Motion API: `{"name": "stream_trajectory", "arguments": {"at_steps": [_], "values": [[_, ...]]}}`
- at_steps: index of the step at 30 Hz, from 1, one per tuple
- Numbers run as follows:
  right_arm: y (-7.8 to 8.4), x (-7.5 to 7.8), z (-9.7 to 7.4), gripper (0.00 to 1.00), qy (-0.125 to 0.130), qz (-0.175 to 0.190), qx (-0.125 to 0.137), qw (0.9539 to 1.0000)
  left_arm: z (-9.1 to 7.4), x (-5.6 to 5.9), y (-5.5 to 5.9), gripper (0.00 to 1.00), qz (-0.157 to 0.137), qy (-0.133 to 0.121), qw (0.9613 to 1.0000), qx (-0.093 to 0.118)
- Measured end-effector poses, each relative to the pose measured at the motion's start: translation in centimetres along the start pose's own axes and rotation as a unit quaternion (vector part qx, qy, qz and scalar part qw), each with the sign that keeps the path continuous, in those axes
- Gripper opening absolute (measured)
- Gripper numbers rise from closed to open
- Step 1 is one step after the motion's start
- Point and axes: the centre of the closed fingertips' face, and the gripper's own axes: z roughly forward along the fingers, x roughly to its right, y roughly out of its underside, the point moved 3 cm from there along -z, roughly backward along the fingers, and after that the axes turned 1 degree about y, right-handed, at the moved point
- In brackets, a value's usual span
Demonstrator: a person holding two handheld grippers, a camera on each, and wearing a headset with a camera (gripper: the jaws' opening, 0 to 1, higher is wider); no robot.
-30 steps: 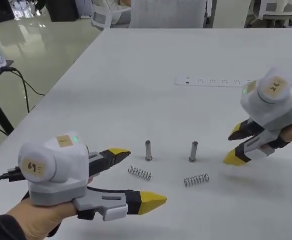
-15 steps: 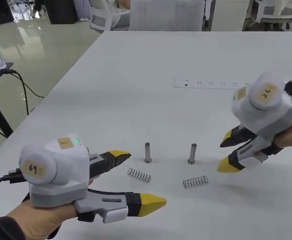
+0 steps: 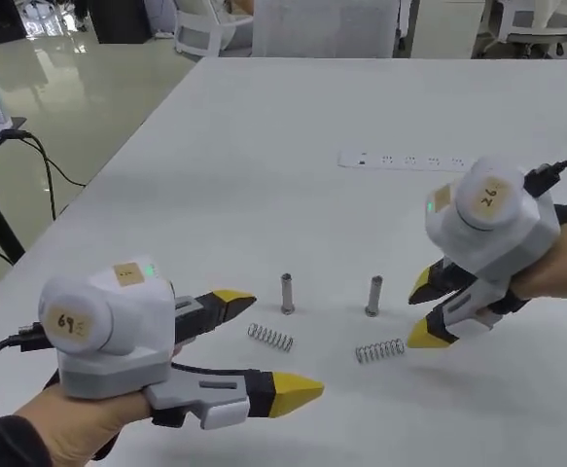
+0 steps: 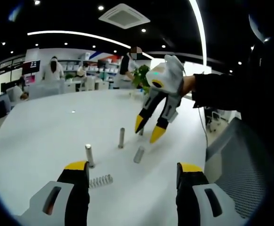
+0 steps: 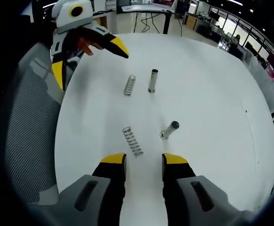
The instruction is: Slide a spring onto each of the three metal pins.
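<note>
- The right tongs [image 3: 424, 311] hang just beside the right pin [image 3: 373, 295], on the side away from the left pin [image 3: 288, 292]. Their jaws are partly apart and hold nothing, with the tips slanting down toward the bench [image 3: 264, 175].
- The right spring [image 3: 380, 350] lies flat just in front of the right pin, on the person's side, almost under those tips. The left spring [image 3: 270, 338] lies further along from the right pin, in front of the left pin. Both pins stand upright and both are bare.
- The left tongs [image 3: 264, 342] gape wide and empty beyond the left pin from the right pin, close to the left spring.
- From where I stand, I'd say the pick-up is the weak spot. The spring is thin and round on a smooth bench, so tips closing off-centre could roll it or flick it away.
- Squeezing too hard could make the coil buckle and jump out of the jaws.
- The right pin looks free-standing on a small foot. A tip or the spring's end brushing it on the way in could knock it over, and it might roll.
- A spring gripped across its middle, or at a slant, would meet the pin top crooked and snag instead of sliding down.
- I count two pins and two springs here, though the task speaks of three.
</note>
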Motion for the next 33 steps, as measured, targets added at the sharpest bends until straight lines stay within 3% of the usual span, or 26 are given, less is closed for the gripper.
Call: {"name": "stream_trajectory", "arguments": {"at_steps": [33], "values": [[0.3, -1.1, 3.4, 0.16, -0.022, -0.05, -0.042, 0.9976, 0.1, 0.2, 0.3, 0.68, -0.002, 0.005, 1.0, -0.007]]}}
